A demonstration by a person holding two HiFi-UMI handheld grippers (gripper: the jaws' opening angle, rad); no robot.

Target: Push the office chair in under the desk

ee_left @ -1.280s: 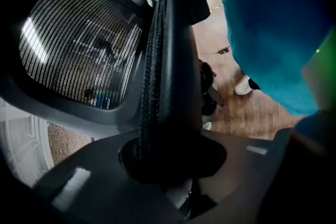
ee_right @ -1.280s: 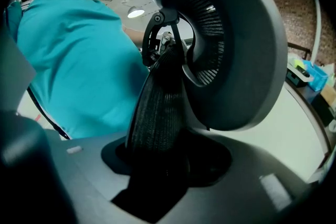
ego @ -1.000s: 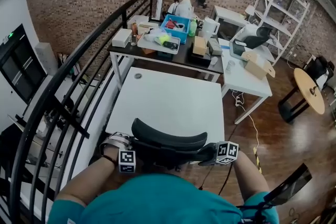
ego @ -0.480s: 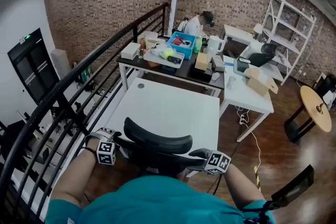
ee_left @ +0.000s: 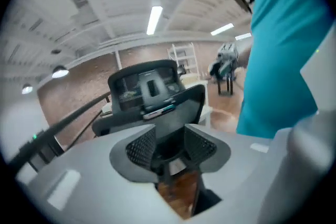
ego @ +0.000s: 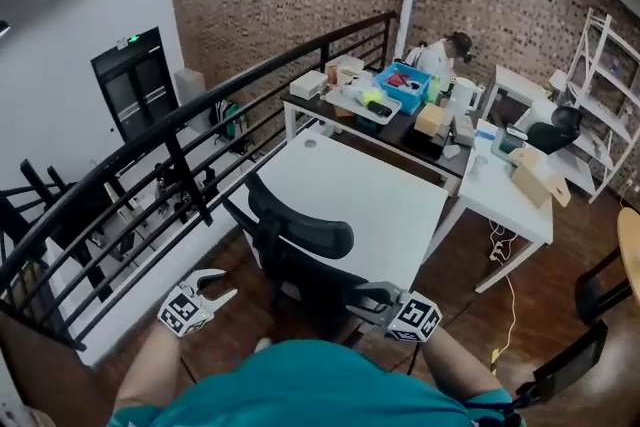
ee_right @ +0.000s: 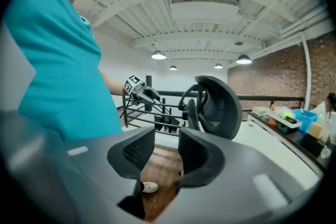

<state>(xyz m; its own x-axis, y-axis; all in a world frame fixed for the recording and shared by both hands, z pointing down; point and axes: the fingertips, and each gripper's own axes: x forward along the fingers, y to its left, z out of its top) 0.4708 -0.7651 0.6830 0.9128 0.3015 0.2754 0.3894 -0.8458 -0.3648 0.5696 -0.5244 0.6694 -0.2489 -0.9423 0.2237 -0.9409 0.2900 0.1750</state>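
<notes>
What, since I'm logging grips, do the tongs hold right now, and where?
Nothing. The left tongs and right tongs are both closing with nothing between them; the office chair stands unheld.

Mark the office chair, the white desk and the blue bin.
office chair [ego: 300,225], head view, on its headrest
white desk [ego: 370,195], head view, on its bare top
blue bin [ego: 410,98], head view, on its near wall

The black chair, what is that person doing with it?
A person in a teal shirt stands behind the black office chair, which sits right at the near edge of the white desk. Neither gripper touches the chair: the left hand-held gripper is off to its side, and the right hand-held gripper is just behind its back. Both pairs of jaws are closing with nothing between them.
</notes>
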